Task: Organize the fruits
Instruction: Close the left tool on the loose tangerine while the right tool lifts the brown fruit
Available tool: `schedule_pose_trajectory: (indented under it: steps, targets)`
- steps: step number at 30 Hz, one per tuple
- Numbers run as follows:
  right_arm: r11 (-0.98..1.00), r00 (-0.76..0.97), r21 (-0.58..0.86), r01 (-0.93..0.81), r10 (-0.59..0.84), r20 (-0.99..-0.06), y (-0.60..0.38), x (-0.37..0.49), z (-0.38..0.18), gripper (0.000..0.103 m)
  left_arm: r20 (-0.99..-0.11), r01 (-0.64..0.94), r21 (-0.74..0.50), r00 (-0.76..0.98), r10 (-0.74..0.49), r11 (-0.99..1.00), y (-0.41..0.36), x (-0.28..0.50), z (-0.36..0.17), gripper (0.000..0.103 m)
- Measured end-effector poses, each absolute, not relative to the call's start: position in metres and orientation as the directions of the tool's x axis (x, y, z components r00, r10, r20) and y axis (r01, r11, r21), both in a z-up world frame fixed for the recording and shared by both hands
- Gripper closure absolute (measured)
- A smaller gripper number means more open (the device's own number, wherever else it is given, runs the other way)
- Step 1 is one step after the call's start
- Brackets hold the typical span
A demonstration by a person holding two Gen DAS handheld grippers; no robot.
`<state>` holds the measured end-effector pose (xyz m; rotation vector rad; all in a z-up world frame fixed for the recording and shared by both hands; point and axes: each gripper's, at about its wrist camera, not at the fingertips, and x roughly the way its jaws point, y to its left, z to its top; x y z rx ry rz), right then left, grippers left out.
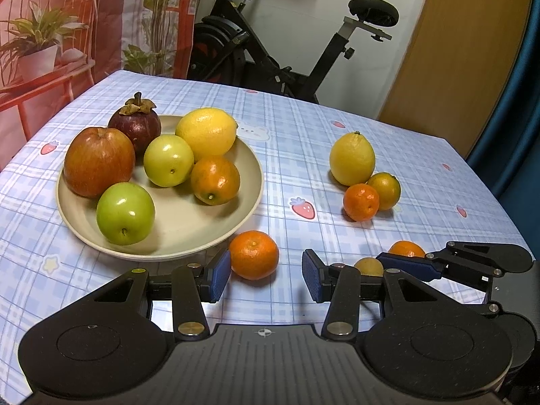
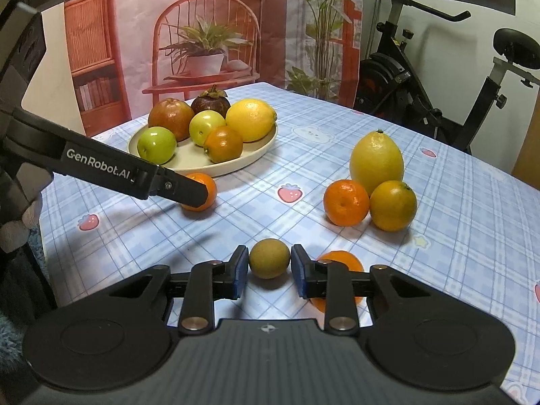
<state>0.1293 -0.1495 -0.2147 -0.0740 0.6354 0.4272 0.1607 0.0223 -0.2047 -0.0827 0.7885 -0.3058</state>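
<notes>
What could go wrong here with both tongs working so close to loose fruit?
1. The right tongs straddle the small brownish fruit near their pad tips; being round, it may squirt out as they close.
2. An orange sits right behind the right pad and could get nudged and roll.
3. The left tongs are open by the tangerine beside the plate; a bump may send it rolling.

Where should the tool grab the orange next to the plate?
Across the widest middle of the orange, coming from the near side. It is round with its dimple up, and the plate sits close behind. The left tool already straddles it, open.
</notes>
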Motion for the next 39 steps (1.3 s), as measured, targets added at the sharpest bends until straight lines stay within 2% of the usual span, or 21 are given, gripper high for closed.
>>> schedule_pose_trajectory:
  steps: [17, 20, 25, 33, 39]
  targets:
    - [0.908, 0.724, 0.072, -0.413, 0.375, -0.579, -0.149, 0.129, -0.216, 0.073, -0.692, 0.189, -0.21, 0.665, -0.282, 0.959, 0.029, 0.173, -0.219, 0.056]
    - [0.908, 0.724, 0.071, -0.413, 0.375, -0.579, -0.149, 0.129, -0.216, 0.073, -0.684, 0.212, -0.204, 0.667, -0.294, 0.956, 0.028, 0.172, -0.218, 0.065]
    - [0.909, 0.724, 0.075, -0.41, 0.375, -0.579, -0.149, 0.129, -0.216, 0.073, -0.685, 0.24, -0.212, 0.654, -0.319, 0.947, 0.026, 0.169, -0.217, 0.065]
    - [0.92, 0.767, 0.13, -0.37, 0.382, -0.516, -0.16, 0.129, -0.204, 0.073, -0.626, 0.257, -0.198, 0.709, -0.324, 0.946, 0.029, 0.16, -0.198, 0.065]
    - [0.918, 0.776, 0.125, -0.376, 0.385, -0.499, -0.159, 0.133, -0.193, 0.073, -0.594, 0.195, -0.17, 0.762, -0.258, 0.966, 0.044, 0.164, -0.186, 0.065]
